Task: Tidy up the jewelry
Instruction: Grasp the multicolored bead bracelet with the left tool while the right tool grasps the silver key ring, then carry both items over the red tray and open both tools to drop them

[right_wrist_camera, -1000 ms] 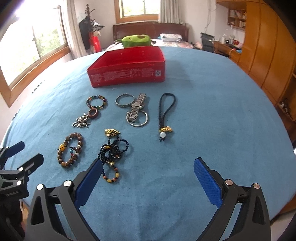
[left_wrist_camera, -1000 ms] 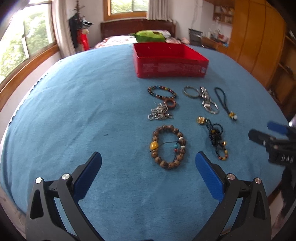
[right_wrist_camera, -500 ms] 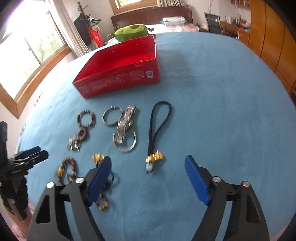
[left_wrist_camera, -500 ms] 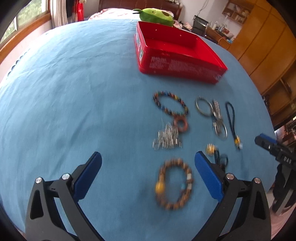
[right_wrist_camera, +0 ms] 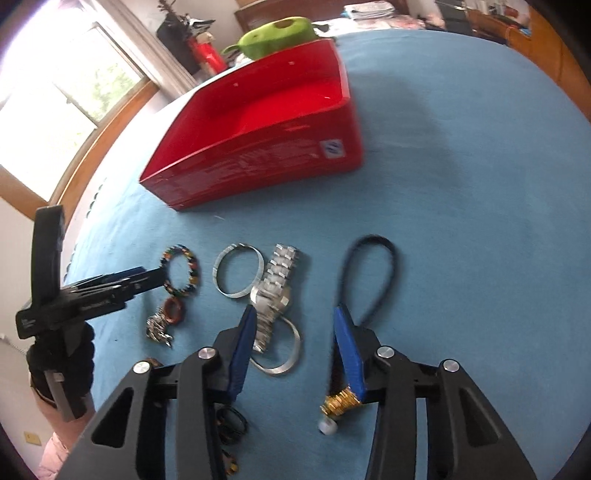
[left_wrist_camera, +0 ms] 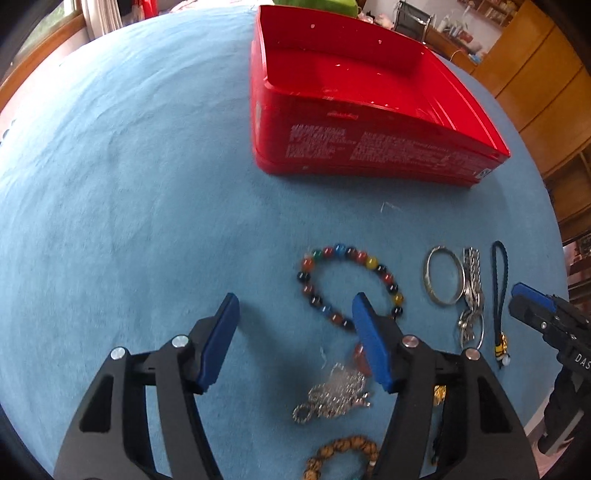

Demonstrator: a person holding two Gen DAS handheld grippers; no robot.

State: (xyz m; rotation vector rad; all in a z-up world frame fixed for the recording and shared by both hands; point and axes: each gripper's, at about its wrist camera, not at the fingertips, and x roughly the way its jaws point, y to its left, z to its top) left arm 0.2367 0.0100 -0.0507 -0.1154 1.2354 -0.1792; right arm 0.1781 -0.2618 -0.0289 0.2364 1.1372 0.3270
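Your left gripper (left_wrist_camera: 295, 306) hangs over the blue cloth (left_wrist_camera: 129, 184) with its jaws spread and nothing between them; the right blue pad (left_wrist_camera: 369, 347) overlaps the near edge of the multicoloured bead bracelet (left_wrist_camera: 347, 284), and the silver chain heap (left_wrist_camera: 332, 395) lies just below it, beside a small reddish ring (right_wrist_camera: 173, 310). A brown wooden-bead bracelet (left_wrist_camera: 343, 454) sits at the bottom edge. Your right gripper (right_wrist_camera: 295, 325) is also parted and holds nothing, its left pad over the metal watch (right_wrist_camera: 275, 295) and its right pad on the black braided cord (right_wrist_camera: 369, 266), whose gold charm and white bead (right_wrist_camera: 334, 410) sit near the pad's base (contact with the cord cannot be judged). A silver bangle (right_wrist_camera: 238, 269) lies touching the watch, a second ring (right_wrist_camera: 284, 350) beneath it. Beyond everything stands the red box (left_wrist_camera: 369, 122), open, with no jewelry visible inside, and a green plush (right_wrist_camera: 277, 33) behind it.
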